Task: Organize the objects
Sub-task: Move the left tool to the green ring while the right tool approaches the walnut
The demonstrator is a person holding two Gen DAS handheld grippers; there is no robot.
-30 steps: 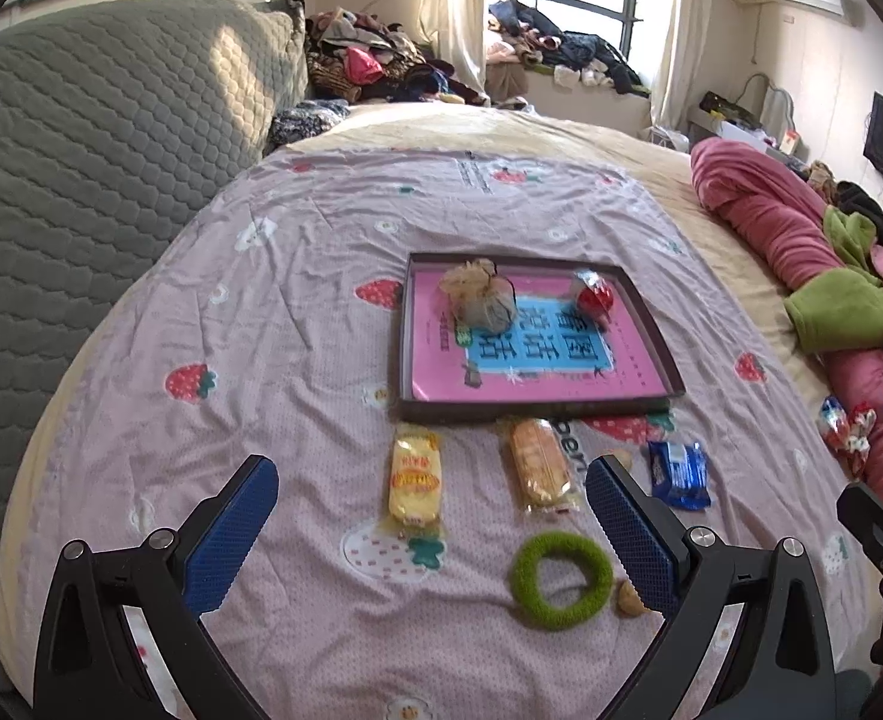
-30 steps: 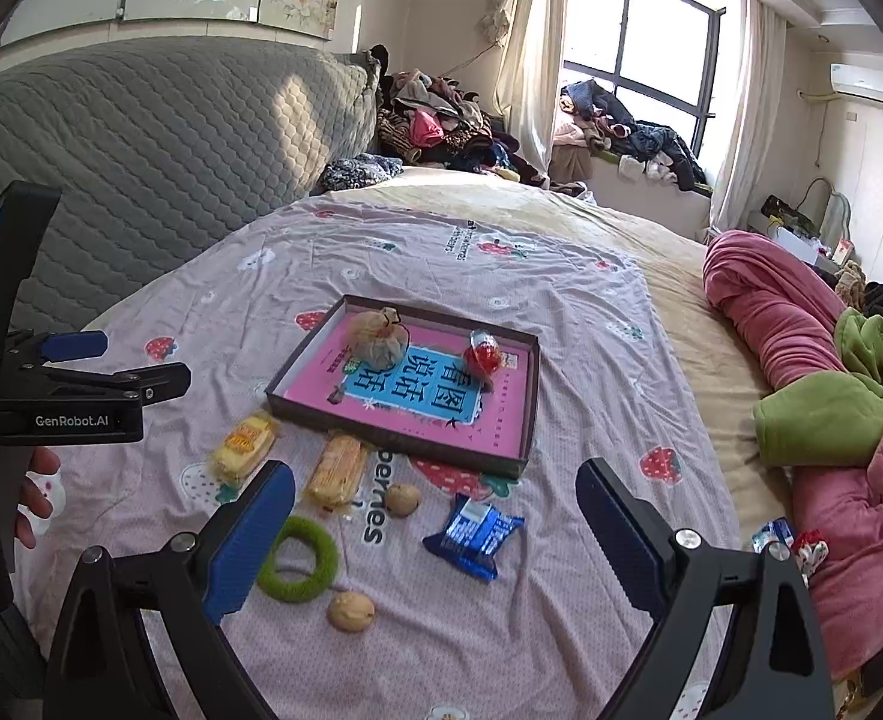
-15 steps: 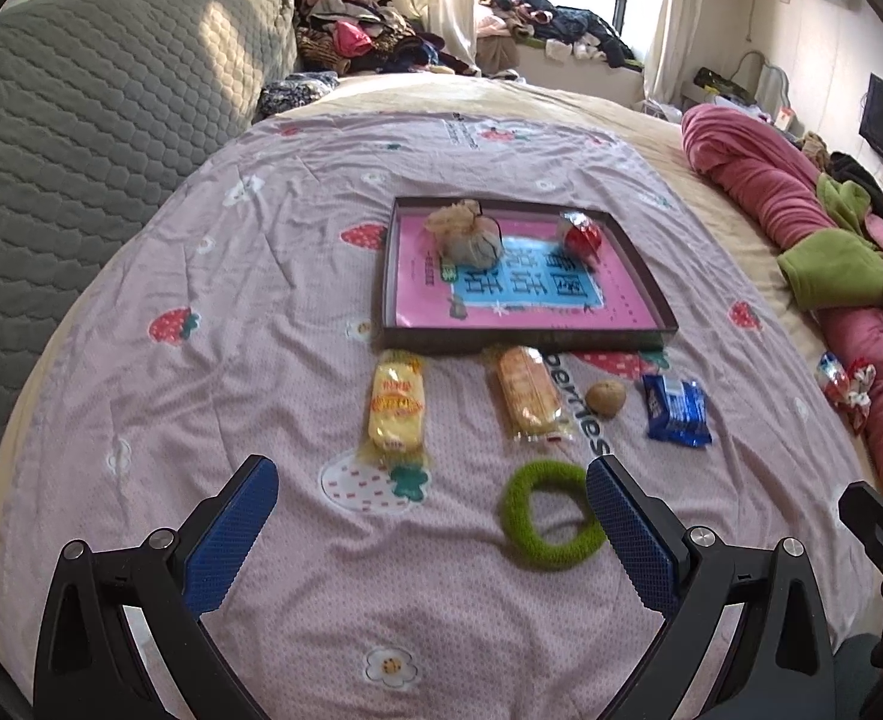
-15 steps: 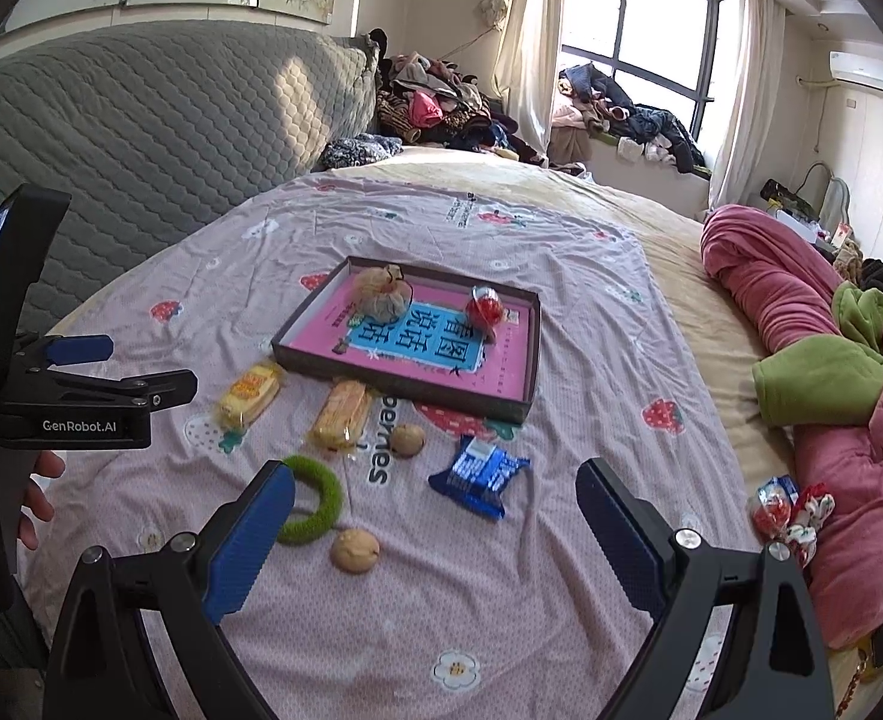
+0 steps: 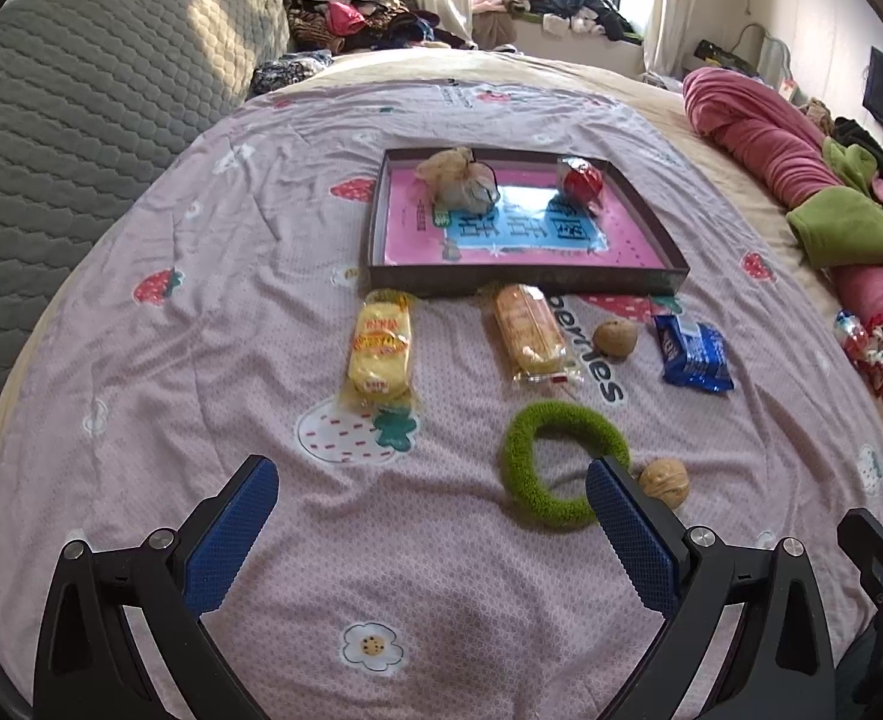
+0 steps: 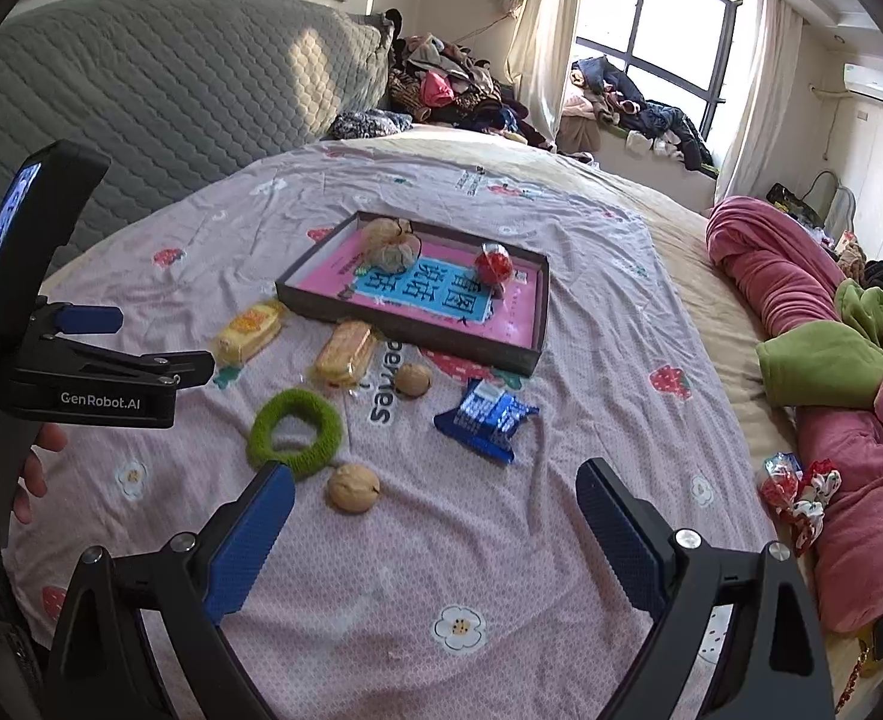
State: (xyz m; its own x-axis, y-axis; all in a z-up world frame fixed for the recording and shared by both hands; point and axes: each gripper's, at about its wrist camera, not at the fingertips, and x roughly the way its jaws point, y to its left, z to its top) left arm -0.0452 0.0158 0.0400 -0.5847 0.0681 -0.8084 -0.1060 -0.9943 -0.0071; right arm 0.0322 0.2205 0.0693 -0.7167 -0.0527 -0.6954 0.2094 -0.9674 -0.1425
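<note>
Daylight pours through the window [image 6: 651, 60], blowing its panes out to white and casting a sunlit patch on the grey quilted headboard [image 6: 297, 54]. The bedspread [image 5: 201, 300] is evenly bright with soft shadows. Both views are sharp centrally, but fisheye curvature bends the edges, with black vignetting in the corners

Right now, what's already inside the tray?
Inside the tray sit a tied mesh pouch and a red wrapped candy, on a pink printed sheet. The pouch's contents can't be made out.
</note>
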